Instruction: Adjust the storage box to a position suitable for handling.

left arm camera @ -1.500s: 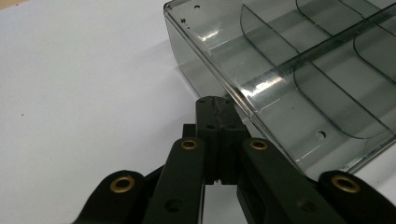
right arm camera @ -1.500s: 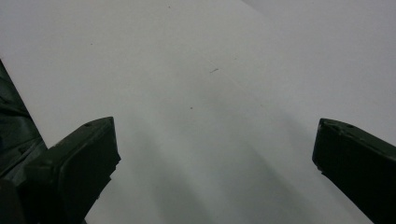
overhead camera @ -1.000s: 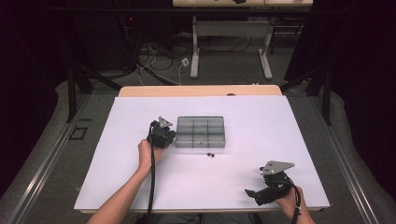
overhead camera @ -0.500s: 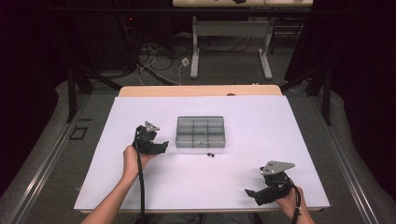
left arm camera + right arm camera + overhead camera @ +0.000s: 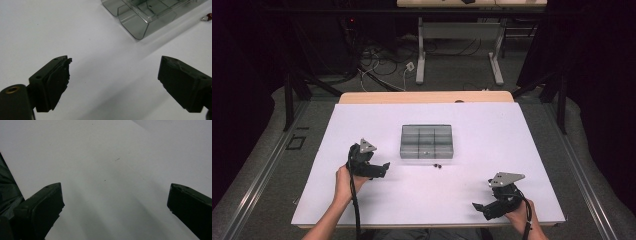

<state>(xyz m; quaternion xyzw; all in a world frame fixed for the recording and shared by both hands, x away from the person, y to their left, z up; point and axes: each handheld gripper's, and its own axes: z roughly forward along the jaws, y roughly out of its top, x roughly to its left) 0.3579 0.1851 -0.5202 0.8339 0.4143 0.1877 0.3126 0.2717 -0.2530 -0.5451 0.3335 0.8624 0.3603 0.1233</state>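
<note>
Jaws on my left gripper [image 5: 113,80] have just been opening and now stand wide, nothing between them, just bare white table [image 5: 362,125]. Same deal with my right gripper [image 5: 115,210]: wide apart, empty, parked over the near right corner of the table.

What matters for the next move: the small dark bits [image 5: 436,164] lie on the table just in front of the clear compartment box [image 5: 427,141], off to the right of my left gripper [image 5: 384,167] as seen from the high view, and ahead and left of my right gripper [image 5: 478,207]. My left one looks nearer to them, and its jaws already point roughly that way. In the left gripper view the box corner [image 5: 140,22] sits up ahead, and one bit, reddish with a pale tip [image 5: 207,17], peeks in at the far right edge.

The bits are tiny, can't tell their long axis from here. One more small thing seems to sit inside a front compartment [image 5: 425,152]. I'd guess picking these up takes a careful pinch.
</note>
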